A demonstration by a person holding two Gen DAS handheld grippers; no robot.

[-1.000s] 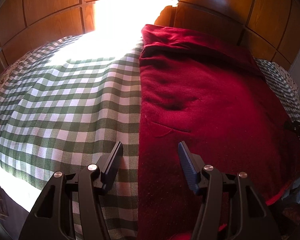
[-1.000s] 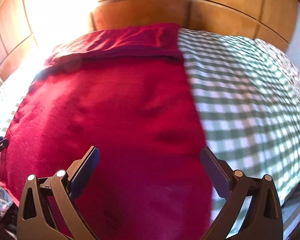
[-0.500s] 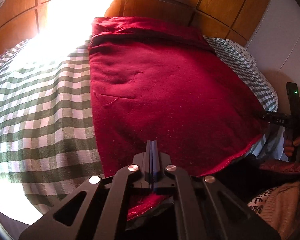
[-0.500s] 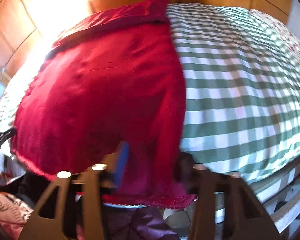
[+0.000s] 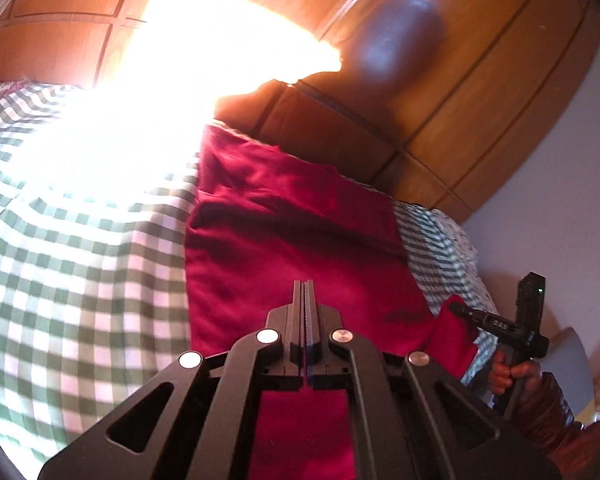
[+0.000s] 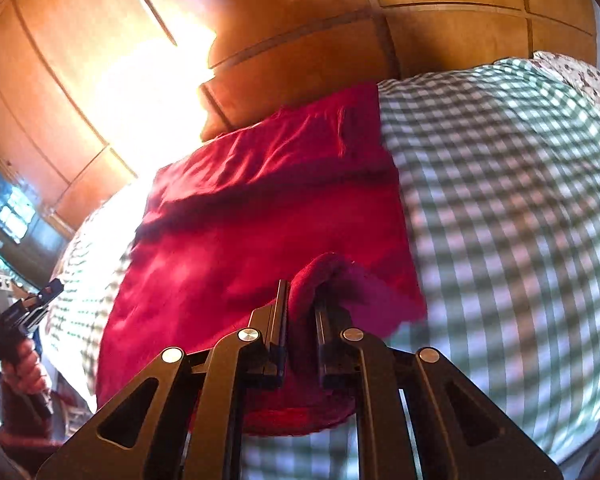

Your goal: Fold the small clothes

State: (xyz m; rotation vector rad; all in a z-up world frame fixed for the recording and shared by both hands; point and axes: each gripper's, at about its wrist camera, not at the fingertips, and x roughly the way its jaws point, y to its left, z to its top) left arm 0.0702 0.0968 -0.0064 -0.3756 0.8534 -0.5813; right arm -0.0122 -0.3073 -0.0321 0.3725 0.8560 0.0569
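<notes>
A dark red cloth (image 5: 300, 220) lies spread on a green-and-white checked bedspread (image 5: 80, 260). My left gripper (image 5: 304, 286) is shut on the cloth's near edge, and red fabric hangs below its jaws. In the right wrist view the red cloth (image 6: 260, 220) bunches into a thick fold between the fingers of my right gripper (image 6: 302, 294). Its jaws are closing and the pads press on that fold. Each gripper also shows in the other's view: the right gripper (image 5: 462, 310) holds a lifted corner, and the left gripper (image 6: 46, 294) is at the far left.
Wooden panels (image 5: 460, 80) rise behind the bed, with a strong patch of sun glare (image 5: 204, 60) on them and on the bedspread (image 6: 520, 200). A hand (image 5: 516, 372) holds the right gripper's handle. A white wall is at the right.
Both grippers went from open above the cloth to closed on its near edge. Both have since risen and tilted, lifting that edge off the bed.
</notes>
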